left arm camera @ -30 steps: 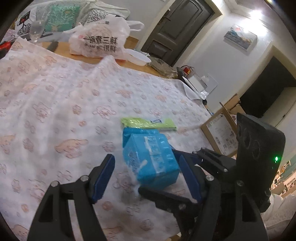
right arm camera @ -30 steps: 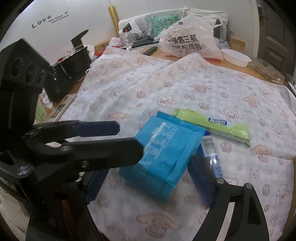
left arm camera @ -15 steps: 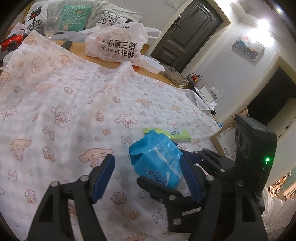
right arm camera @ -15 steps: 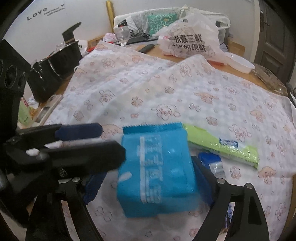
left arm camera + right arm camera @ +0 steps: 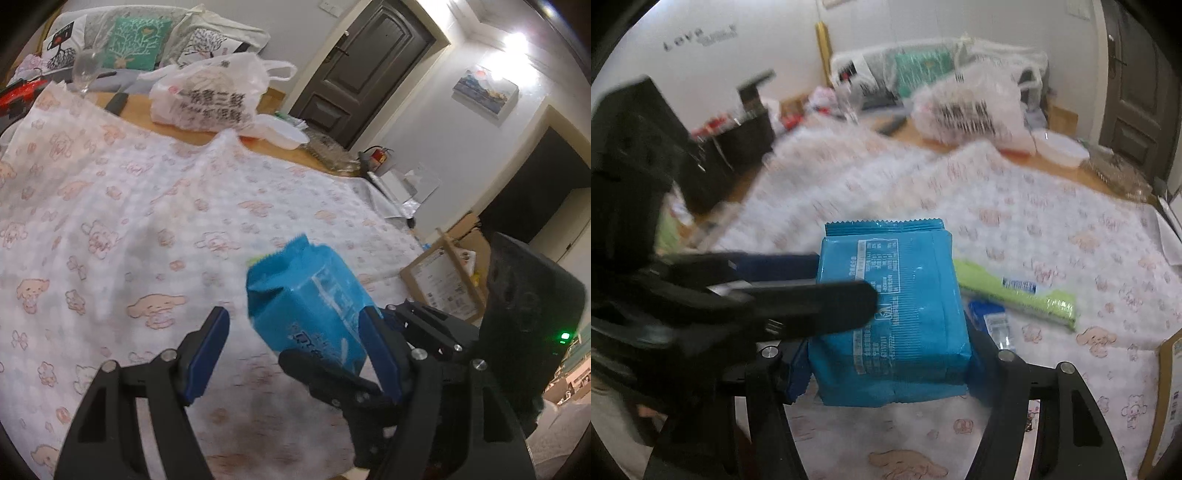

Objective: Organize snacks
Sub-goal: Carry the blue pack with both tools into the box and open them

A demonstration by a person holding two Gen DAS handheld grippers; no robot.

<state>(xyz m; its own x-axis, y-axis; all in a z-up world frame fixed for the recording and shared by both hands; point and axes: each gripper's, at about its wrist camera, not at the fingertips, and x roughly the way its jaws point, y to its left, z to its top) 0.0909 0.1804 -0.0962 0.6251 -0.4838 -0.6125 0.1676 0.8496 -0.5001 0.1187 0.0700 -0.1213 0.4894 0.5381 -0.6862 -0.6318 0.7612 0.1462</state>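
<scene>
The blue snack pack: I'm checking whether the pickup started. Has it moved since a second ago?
Yes. The blue snack pack, between the closing right hand-held gripper's fingers, has lifted off the tablecloth and turned upright, now overlapping the green packet.

A wooden surface (image 5: pixel 207 138) is mostly draped with a white cloth printed with pink cartoon dogs (image 5: pixel 110 206), rumpled into a ridge at its far edge. On the cloth lie a long lime-green snack wrapper (image 5: pixel 1015 291) and, just beside it, a small blue-and-clear packet (image 5: pixel 991 321). On the bare wood beyond the cloth sit a white plastic carrier bag with black lettering (image 5: pixel 207 99), a shallow white plastic dish (image 5: pixel 284 133) touching it, a clear stemmed glass (image 5: pixel 85 70) and a dark flat remote-like bar (image 5: pixel 116 103).
</scene>
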